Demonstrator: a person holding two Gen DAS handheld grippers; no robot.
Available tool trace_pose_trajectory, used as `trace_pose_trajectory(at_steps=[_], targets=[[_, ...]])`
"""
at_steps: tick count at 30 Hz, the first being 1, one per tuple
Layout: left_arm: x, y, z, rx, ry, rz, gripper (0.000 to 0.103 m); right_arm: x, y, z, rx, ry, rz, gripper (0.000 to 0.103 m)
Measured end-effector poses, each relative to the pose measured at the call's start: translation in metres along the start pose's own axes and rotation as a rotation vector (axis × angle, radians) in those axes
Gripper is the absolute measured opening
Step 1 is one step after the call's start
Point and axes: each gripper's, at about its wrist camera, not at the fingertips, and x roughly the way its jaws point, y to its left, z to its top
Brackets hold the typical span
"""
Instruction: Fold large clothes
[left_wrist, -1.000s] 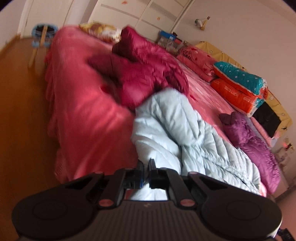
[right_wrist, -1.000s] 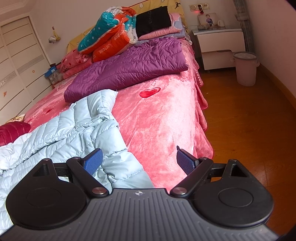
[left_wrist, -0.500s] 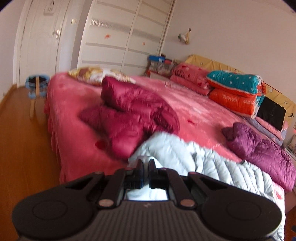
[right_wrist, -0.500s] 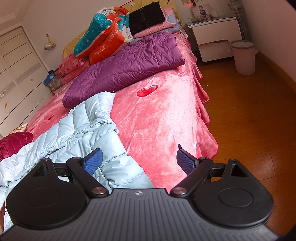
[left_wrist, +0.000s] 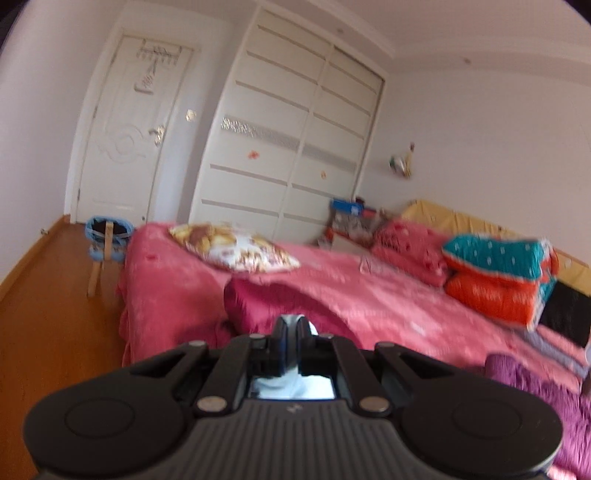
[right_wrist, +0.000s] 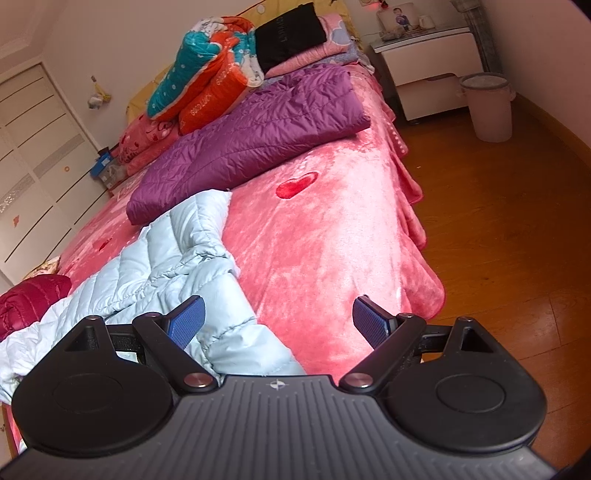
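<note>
A light blue puffer jacket (right_wrist: 166, 258) lies crumpled across the near side of the pink bed cover (right_wrist: 332, 240). My left gripper (left_wrist: 293, 325) is shut on a fold of this jacket; a strip of pale blue fabric (left_wrist: 291, 384) shows between and below its closed fingers, held high above the bed. My right gripper (right_wrist: 277, 306) is open just above the jacket's near sleeve, its left pad (right_wrist: 186, 321) over the fabric and nothing pinched. A purple jacket (right_wrist: 251, 147) lies flat further up the bed. A dark red jacket (left_wrist: 258, 302) is bunched beyond the left gripper.
Folded teal and orange quilts (right_wrist: 207, 81) are stacked at the headboard. A patterned pillow (left_wrist: 236, 251) lies at the bed's far corner. A white nightstand (right_wrist: 432, 62) and a pink bin (right_wrist: 487, 107) stand on the wooden floor (right_wrist: 498, 240). Wardrobe (left_wrist: 295, 147), door (left_wrist: 129, 129) and stool (left_wrist: 105, 236) are behind.
My left gripper has risen with the blue fabric and tilted up toward the wardrobe. The jacket's left part has been drawn up. The right gripper has hardly moved and stays open.
</note>
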Motion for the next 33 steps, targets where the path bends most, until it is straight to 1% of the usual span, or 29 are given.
trace_pose_trajectory(at_steps=[3, 7, 11, 17, 21, 25, 30, 33], targets=[[0.002, -0.012, 0.01, -0.006, -0.041, -0.008, 0.002, 0.003, 0.004, 0.002, -0.018, -0.001, 0.012, 0.103], [0.005, -0.037, 0.02, 0.009, -0.068, -0.06, 0.002, 0.008, 0.005, 0.006, -0.025, -0.008, 0.024, 0.103], [0.012, -0.079, 0.024, 0.048, -0.062, -0.16, 0.002, 0.015, 0.003, 0.011, -0.003, -0.01, 0.037, 0.103], [0.018, -0.157, 0.013, 0.137, -0.006, -0.361, 0.002, 0.025, 0.0, 0.018, 0.044, -0.022, 0.059, 0.103], [0.022, -0.207, -0.008, 0.218, 0.046, -0.479, 0.002, 0.032, -0.003, 0.024, 0.081, -0.033, 0.064, 0.103], [0.033, -0.248, -0.04, 0.264, 0.146, -0.577, 0.002, 0.04, -0.008, 0.028, 0.127, -0.037, 0.071, 0.103], [0.041, -0.291, -0.094, 0.362, 0.265, -0.664, 0.003, 0.047, -0.012, 0.032, 0.176, -0.044, 0.078, 0.103], [0.054, -0.308, -0.121, 0.394, 0.327, -0.688, 0.003, 0.051, -0.017, 0.034, 0.207, -0.044, 0.087, 0.103]])
